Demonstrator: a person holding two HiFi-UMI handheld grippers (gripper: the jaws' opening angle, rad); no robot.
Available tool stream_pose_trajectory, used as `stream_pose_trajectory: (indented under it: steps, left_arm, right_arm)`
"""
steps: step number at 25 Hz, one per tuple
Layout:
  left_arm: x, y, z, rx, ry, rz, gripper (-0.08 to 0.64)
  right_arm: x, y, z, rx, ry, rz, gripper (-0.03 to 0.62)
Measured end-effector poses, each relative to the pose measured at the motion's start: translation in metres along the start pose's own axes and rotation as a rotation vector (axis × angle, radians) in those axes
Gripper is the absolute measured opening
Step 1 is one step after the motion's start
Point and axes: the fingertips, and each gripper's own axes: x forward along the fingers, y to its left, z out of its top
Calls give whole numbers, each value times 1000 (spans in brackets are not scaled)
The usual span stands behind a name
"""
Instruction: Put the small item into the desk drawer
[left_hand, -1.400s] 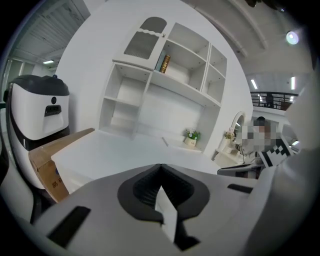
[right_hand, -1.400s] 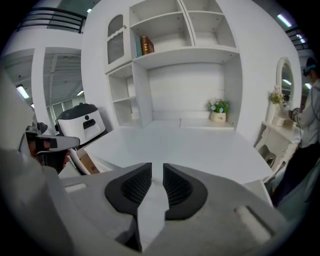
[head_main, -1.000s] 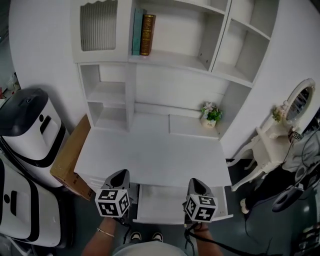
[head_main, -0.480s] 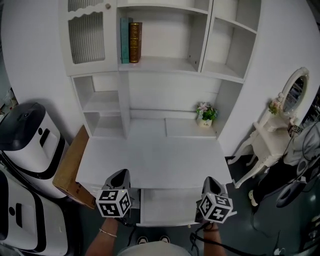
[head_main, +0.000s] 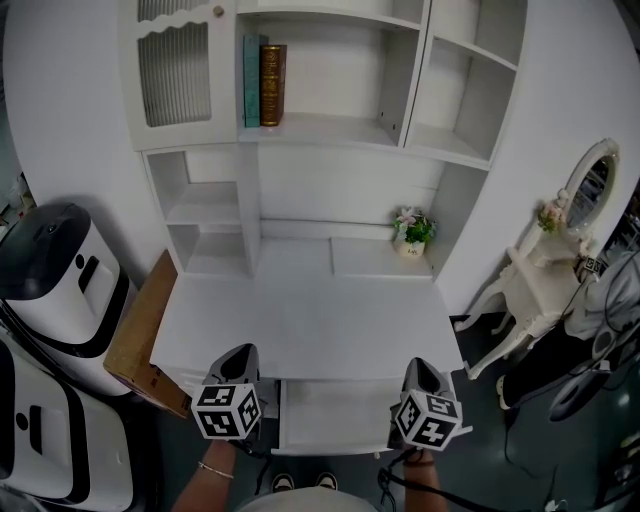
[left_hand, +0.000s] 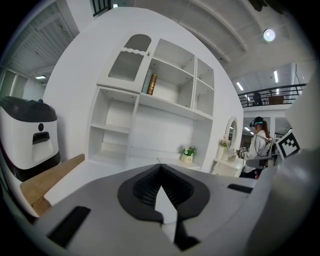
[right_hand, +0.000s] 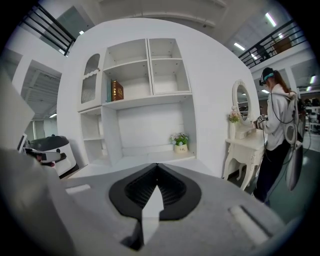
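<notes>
A: Where is the flower pot (head_main: 412, 230)?
B: Upright at the back right of the desk (head_main: 300, 330), well apart from both grippers.
A: And the drawer (head_main: 335, 412)?
B: Pulled out under the desk's front edge, between the two grippers.
A: The jaws?
B: The left gripper (left_hand: 161, 166) has its jaws pressed together on nothing. The right gripper (right_hand: 157, 166) is the same, tips touching.

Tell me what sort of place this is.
Likely a mock bedroom-study set inside a large hall: a white desk with shelf hutch, a white vanity table with oval mirror, and a black-railed mezzanine overhead.
</notes>
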Motion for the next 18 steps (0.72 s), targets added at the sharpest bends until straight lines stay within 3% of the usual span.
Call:
stream_pose_trajectory:
  steps: [18]
  left_arm:
    - [5,-6,-2,9,12,-10,-3]
  right_arm:
    - [2,-1,0,-1,11,12,5]
